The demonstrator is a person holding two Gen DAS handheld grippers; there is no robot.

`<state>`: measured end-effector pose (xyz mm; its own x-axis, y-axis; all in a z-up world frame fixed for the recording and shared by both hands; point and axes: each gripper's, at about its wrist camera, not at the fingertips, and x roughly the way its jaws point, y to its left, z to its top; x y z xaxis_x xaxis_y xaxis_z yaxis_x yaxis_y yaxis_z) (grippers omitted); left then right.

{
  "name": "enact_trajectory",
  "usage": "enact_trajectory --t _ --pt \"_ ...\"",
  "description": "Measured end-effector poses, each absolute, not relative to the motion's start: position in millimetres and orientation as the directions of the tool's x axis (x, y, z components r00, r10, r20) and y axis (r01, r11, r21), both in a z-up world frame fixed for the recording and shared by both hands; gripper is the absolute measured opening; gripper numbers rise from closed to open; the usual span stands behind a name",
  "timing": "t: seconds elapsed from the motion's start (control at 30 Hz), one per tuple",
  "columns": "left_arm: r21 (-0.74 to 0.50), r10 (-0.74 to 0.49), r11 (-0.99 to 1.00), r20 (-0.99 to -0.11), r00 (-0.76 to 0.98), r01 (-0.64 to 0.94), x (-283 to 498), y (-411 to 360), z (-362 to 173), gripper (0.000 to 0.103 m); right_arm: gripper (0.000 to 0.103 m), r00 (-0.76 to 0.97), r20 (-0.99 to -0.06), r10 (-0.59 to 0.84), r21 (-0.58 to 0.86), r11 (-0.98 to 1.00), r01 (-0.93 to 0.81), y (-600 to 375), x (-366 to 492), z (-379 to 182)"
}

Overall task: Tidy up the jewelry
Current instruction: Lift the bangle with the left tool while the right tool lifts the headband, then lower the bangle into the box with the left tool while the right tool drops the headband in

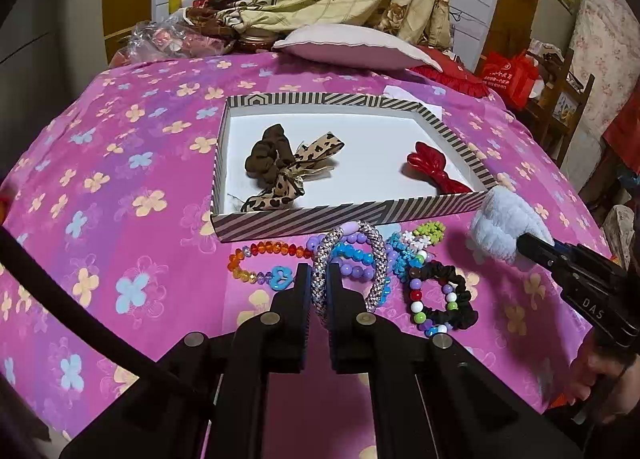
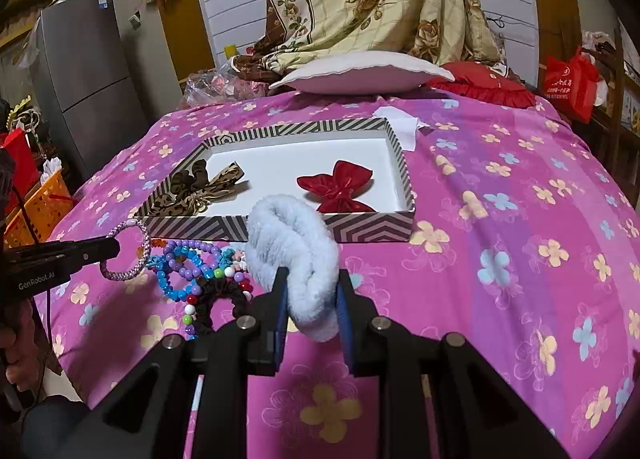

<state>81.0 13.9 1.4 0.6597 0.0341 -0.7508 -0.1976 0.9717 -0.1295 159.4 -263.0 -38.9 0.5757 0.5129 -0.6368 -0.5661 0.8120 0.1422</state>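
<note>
Two grippers each carry one item, which suggests both are bound for the striped box [image 1: 352,215] at the far side of the loose pile. Left gripper [image 1: 319,283] is clamped shut on a braided bracelet [image 1: 352,259], held upright clear of the beaded bracelets [image 1: 272,255] so it lifts without snagging. Right gripper [image 2: 310,291] is clamped on a fluffy white scrunchie [image 2: 288,243], its jaws part-way apart around the bulk, just near of the box's front wall. Inside the box lie a leopard-print bow scrunchie [image 1: 280,171] at left and a red bow [image 2: 340,187] at right, spaced apart, leaving the middle free.
</note>
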Motion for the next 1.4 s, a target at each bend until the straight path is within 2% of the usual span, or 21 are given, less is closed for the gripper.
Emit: enact_trajectory --t 0.73,1.17,1.4 --pt "-0.166 -0.003 0.971 -0.722 0.691 -0.17 87 14 7 0.0 0.022 0.578 -0.646 0.498 0.128 0.818 -0.561 -257 161 -40" --pt "-0.159 -0.005 0.977 -0.678 0.735 -0.14 137 24 29 0.001 0.022 0.635 -0.552 0.54 0.187 0.823 -0.537 -252 182 -23" --pt "-0.235 -0.082 0.967 -0.649 0.756 -0.097 173 36 37 0.001 0.022 0.65 -0.509 0.564 0.235 0.818 -0.525 -237 204 -19"
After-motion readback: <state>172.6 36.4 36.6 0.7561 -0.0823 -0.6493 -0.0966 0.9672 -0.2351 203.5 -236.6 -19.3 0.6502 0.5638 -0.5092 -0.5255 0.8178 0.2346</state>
